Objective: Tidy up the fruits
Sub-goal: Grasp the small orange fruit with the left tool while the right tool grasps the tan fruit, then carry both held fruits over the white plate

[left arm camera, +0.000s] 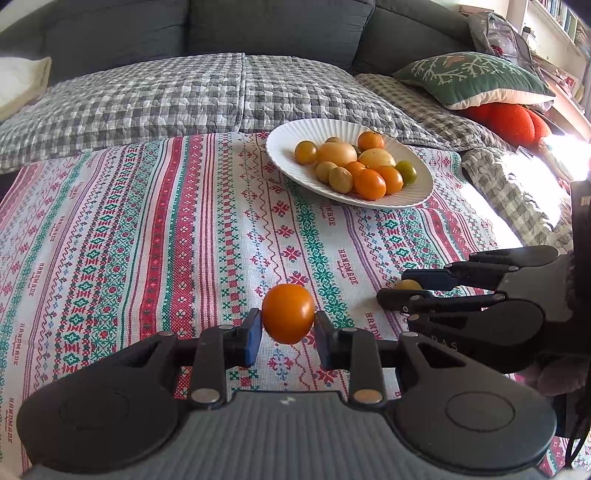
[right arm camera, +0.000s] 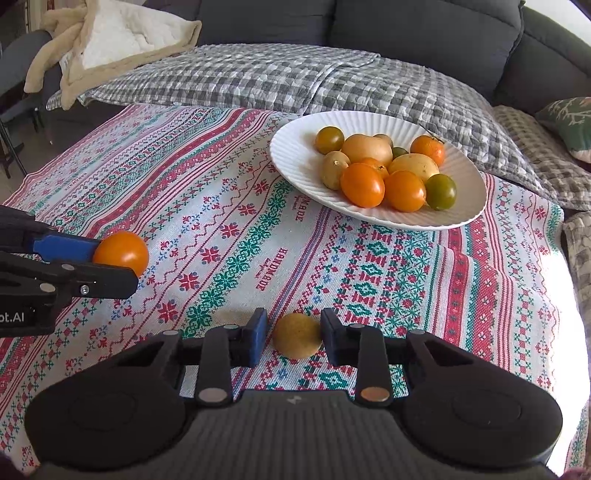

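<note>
Your left claw [left arm camera: 288, 332] is gripping an orange tomato [left arm camera: 288, 313] — both blue pads are pressing against its sides, and the fruit is sitting lifted off the patterned tablecloth [left arm camera: 147, 229] that is covering the counter. From the right wrist view the same tomato [right arm camera: 122, 251] is showing at the tip of that claw [right arm camera: 110, 262], off to the left and well apart from the plate.

Your right claw [right arm camera: 293, 338] is standing open around a small yellowish fruit [right arm camera: 297, 335]. The right pad is touching or nearly touching its side, while a gap is showing between the fruit and the left pad, so you are not clamping it. It is resting on the cloth. In the left wrist view this fruit [left arm camera: 408, 285] is peeking out between the fingers of the right claw [left arm camera: 402, 286], mostly hidden by them.

Farther back, toward the far right part of the counter, a white ribbed plate [right arm camera: 295, 155] is holding a pile of fruits [right arm camera: 384, 166] — orange tomatoes, green ones, pale yellow ones and a mandarin, all touching one another. Behind the counter a grey checked quilt [left arm camera: 166, 96] is lying over a dark sofa [left arm camera: 258, 26], and a green cushion [left arm camera: 469, 77] is sitting at the right.
</note>
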{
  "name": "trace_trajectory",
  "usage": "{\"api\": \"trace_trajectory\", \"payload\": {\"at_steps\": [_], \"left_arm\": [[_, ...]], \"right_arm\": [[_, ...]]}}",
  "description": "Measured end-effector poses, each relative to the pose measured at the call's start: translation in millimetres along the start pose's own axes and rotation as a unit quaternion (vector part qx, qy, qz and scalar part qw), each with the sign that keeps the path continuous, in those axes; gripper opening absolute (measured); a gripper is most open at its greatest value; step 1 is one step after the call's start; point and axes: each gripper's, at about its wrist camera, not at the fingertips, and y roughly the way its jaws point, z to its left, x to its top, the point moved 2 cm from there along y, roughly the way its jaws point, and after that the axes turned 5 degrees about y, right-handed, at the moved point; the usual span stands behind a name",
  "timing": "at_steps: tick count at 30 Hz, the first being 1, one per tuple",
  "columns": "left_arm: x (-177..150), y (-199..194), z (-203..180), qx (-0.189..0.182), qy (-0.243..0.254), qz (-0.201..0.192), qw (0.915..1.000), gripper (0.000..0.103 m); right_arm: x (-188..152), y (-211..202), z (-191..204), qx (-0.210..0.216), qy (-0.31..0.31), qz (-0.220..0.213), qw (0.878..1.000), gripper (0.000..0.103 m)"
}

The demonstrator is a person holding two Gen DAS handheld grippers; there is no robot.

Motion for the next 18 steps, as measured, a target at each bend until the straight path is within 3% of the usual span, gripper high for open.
{"api": "trace_trajectory", "payload": {"at_steps": [18], "left_arm": [[30, 21, -15, 0.004, -0.009, -0.017, 0.9998, 0.025]], "right_arm": [[20, -8, -16, 0.006, 0.035, -0.027, 0.999, 0.025]]}}
